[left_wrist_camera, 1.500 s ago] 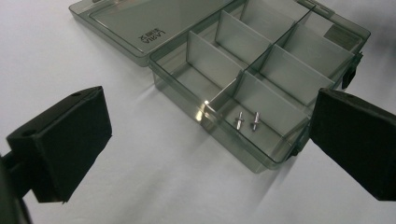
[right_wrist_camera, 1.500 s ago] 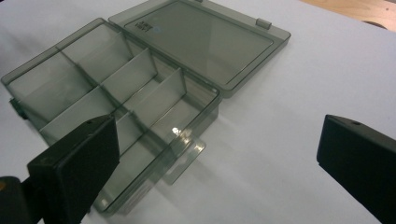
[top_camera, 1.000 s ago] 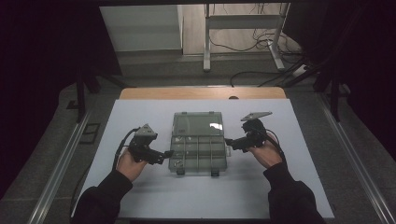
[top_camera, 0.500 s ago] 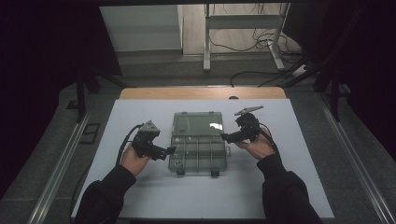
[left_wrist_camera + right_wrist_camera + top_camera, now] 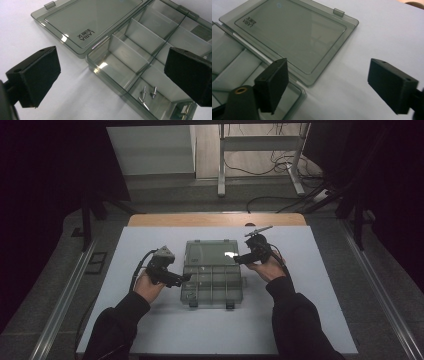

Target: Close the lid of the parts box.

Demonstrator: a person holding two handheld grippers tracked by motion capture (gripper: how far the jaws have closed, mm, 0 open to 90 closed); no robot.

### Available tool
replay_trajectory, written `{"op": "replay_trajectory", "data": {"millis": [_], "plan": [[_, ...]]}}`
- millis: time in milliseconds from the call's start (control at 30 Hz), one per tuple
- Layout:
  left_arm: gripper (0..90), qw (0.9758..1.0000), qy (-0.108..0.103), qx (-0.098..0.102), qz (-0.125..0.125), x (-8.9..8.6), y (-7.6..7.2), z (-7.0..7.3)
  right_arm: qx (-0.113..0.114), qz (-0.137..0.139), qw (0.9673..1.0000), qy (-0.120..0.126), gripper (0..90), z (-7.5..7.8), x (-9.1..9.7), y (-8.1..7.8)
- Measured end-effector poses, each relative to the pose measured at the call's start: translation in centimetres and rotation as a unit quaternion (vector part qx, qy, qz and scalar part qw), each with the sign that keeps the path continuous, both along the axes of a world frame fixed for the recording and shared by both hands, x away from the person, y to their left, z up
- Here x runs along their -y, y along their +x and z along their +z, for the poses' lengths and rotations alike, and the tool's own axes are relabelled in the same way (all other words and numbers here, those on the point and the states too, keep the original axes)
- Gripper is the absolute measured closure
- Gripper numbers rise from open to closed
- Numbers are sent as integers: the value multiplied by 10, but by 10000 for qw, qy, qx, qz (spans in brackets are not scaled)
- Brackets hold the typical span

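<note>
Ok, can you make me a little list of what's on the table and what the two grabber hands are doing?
box: clear grey organizer box, divided compartments
lid: lid open, lying flat behind the box
inside: small metal pins in one compartment
left gripper: left gripper open at box's left edge
right gripper: right gripper open by lid's right edge, jaws just closing a bit, nothing gripped
table: white table
</note>
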State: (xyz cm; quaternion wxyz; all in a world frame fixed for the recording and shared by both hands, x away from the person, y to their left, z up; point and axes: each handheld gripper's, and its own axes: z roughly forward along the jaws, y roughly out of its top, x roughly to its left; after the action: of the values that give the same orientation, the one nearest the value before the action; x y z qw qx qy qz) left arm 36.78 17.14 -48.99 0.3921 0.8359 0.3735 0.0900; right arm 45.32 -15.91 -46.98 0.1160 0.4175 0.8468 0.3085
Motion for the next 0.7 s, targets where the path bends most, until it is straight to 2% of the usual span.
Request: {"op": "replay_trajectory", "data": {"millis": [167, 333, 467, 567, 700], "plan": [[11, 10000, 4, 1, -12, 2, 3, -2, -62, -28, 9999, -153, 293, -5, -6, 10], [11, 10000, 40, -8, -1, 2, 3, -5, -53, 12, 9997, -252, 447, -13, -10, 15], [10, 10000, 61, -48, -15, 3, 3, -6, -208, -61, 9993, -307, 551, -17, -12, 19], [9, 10000, 68, -58, -1, 3, 3, -7, -334, -145, 9990, -257, 620, -18, -14, 23], [9, 10000, 55, -62, 11, 1, 2, -7, -447, -194, 9985, -261, 684, -20, -17, 27]]}}
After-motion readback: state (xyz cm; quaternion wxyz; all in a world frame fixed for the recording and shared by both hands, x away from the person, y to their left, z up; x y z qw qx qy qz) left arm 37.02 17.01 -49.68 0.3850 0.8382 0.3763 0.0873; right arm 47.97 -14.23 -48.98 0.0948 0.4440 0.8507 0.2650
